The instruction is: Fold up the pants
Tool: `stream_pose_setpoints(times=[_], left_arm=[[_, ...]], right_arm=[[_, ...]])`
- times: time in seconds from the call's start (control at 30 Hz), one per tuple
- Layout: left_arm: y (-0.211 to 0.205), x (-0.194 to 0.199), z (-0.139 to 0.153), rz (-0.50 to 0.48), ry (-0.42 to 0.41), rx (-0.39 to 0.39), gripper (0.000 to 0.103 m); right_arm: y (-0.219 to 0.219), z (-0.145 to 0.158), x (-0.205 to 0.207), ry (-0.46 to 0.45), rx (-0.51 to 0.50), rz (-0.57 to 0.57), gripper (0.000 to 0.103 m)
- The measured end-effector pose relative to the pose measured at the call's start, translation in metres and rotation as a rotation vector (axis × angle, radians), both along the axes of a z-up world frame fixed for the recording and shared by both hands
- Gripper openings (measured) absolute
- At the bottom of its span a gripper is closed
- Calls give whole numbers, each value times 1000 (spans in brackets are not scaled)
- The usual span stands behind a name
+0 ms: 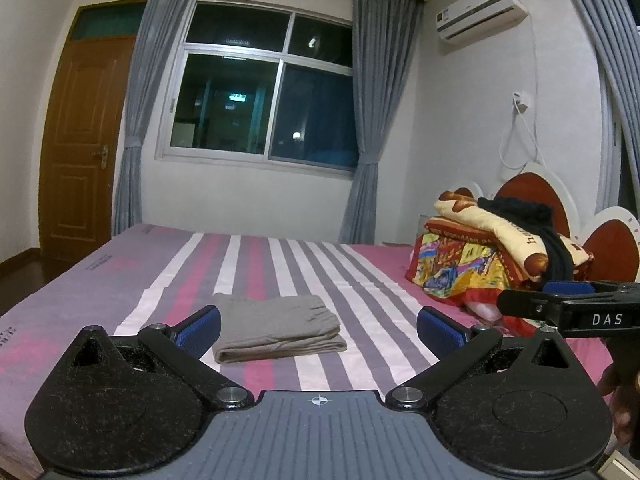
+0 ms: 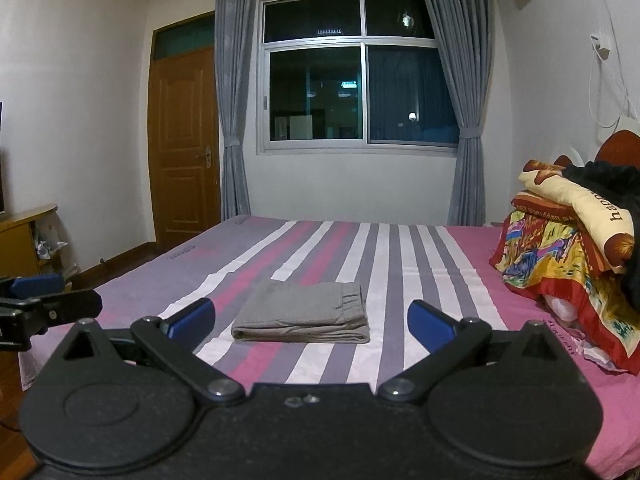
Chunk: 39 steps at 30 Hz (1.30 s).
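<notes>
**Pants folded, both claws clear**

The bed (image 2: pixel 400 248) fills both views, its striped sheet flat. At its head end, well right of the pants, sits a heap of bedding (image 2: pixel 568 240). The pants (image 2: pixel 304 314) lie near the middle of the bed as a compact grey stack, folded edge toward the cameras; the task looks finished or nearly so.

The risk from here is small but real. Any further nudge or re-grip could drag the top layer and skew the stack, since the soft cloth slides easily on the sheet.

The left claw (image 1: pixel 318 326) is spread wide, empty, short of the pants and touching nothing. The right claw (image 2: pixel 310 324) is likewise spread wide, empty, just short of the pants.
</notes>
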<state>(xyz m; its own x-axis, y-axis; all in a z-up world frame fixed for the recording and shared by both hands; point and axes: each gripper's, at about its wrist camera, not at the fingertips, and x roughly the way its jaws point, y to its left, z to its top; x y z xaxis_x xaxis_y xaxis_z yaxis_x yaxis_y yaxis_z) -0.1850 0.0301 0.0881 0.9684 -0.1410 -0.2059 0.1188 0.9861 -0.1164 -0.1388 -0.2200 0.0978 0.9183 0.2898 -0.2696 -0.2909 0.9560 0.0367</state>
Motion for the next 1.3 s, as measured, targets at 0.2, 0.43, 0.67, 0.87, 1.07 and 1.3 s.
stream_pose_setpoints(times=[0.2, 0.43, 0.67, 0.87, 1.07, 1.3], left_arm=[[0, 0, 0, -4, 0, 2, 103], [1, 0, 0, -5, -2, 5, 103], [3, 0, 1, -8, -3, 6, 103], [4, 0, 1, -10, -5, 10, 103], [4, 0, 1, -12, -5, 10, 103], [3, -2, 1, -16, -7, 13, 103]], right_arm=[[-1, 1, -1, 0, 2, -2, 103], [-1, 2, -1, -3, 3, -3, 103], [-1, 2, -1, -3, 3, -3, 103], [-1, 3, -2, -2, 7, -4, 103], [-1, 3, -2, -3, 7, -4, 103], [1, 5, -2, -1, 6, -5, 103]])
